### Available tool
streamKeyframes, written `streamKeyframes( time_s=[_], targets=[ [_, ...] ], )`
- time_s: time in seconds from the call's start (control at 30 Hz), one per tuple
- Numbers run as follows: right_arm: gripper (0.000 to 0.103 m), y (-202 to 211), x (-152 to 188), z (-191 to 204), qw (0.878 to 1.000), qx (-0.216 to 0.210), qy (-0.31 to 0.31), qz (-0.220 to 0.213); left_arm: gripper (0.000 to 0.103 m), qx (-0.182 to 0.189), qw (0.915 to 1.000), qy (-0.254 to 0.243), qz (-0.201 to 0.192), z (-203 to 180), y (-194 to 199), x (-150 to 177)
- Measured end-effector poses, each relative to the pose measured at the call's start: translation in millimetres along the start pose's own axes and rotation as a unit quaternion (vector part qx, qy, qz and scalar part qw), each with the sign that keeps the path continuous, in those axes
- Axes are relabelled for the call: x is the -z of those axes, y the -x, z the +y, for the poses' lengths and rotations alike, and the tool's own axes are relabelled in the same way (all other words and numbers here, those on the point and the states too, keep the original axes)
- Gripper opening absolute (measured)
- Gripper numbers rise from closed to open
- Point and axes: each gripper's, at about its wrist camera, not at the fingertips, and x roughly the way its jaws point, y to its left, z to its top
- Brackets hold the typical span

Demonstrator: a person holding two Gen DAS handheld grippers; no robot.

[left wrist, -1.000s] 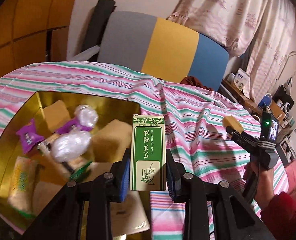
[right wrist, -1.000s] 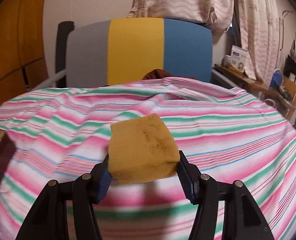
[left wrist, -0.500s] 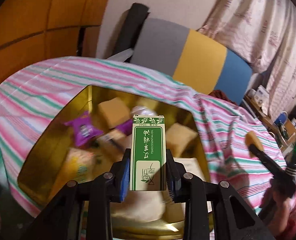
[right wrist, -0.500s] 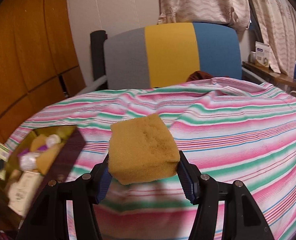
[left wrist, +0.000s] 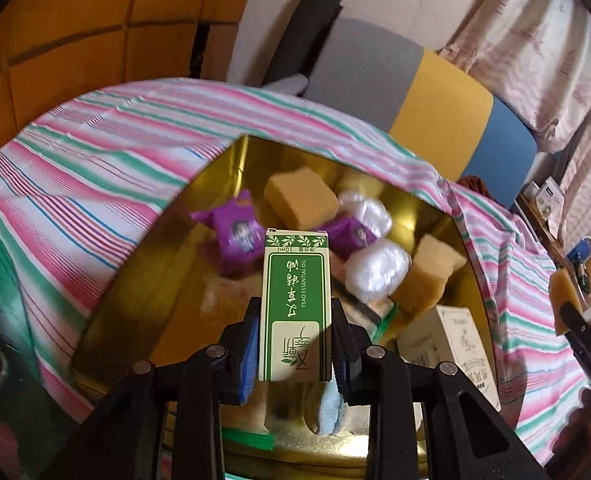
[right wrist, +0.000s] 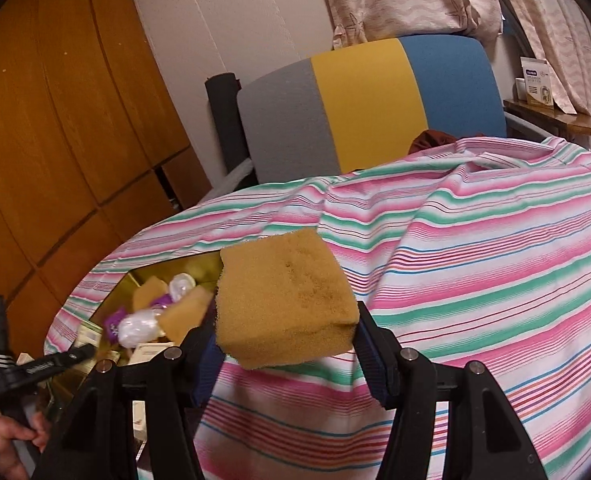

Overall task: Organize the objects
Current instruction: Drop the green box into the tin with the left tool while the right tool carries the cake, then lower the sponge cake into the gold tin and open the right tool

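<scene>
My left gripper (left wrist: 295, 344) is shut on a green and white essential-oil box (left wrist: 296, 304) and holds it above a gold tray (left wrist: 231, 168). The tray holds yellow sponges (left wrist: 301, 198), purple packets (left wrist: 235, 236), white wrapped balls (left wrist: 375, 270) and a white carton (left wrist: 453, 344). My right gripper (right wrist: 287, 344) is shut on a yellow sponge (right wrist: 285, 312), held above the striped cloth to the right of the tray (right wrist: 135, 280). That sponge also shows at the right edge of the left wrist view (left wrist: 563, 294).
A pink, green and white striped cloth (right wrist: 475, 260) covers the surface around the tray. A grey, yellow and blue chair back (right wrist: 367, 108) stands behind it. Wooden panels (right wrist: 55, 140) are on the left, a cluttered shelf (right wrist: 555, 116) and curtains on the right.
My left gripper has moved left over the tray with the box. My right gripper has swung left with the sponge, so the tray has come into its view.
</scene>
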Motion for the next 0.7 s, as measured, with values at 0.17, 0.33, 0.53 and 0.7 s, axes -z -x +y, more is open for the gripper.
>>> streamKeyframes(
  time_s=[0.17,0.33,0.53,0.7],
  targets=[
    [0.060,1.9,0.0,9.9,1.000,-0.008,0.006,0.005,0.086,-0.013,0.9993,0.016,-0.033,1.6,7.8,6.7],
    [0.060,1.5,2.2,19.5,1.000,-0.022,0.009,0.016,0.096,-0.028,0.9985,0.022,-0.042,3.7,19.3,10.5],
    [0.060,-8.0,-1.3,44.7,0.998,-0.046,0.029,0.035,0.103,-0.044,0.9972,0.007,-0.061,-5.2,36.8,21.6],
    [0.060,-27.7,-11.1,75.1,0.994,-0.071,0.056,0.063,0.103,-0.037,0.9979,-0.016,-0.050,-16.4,40.1,26.4]
  ],
)
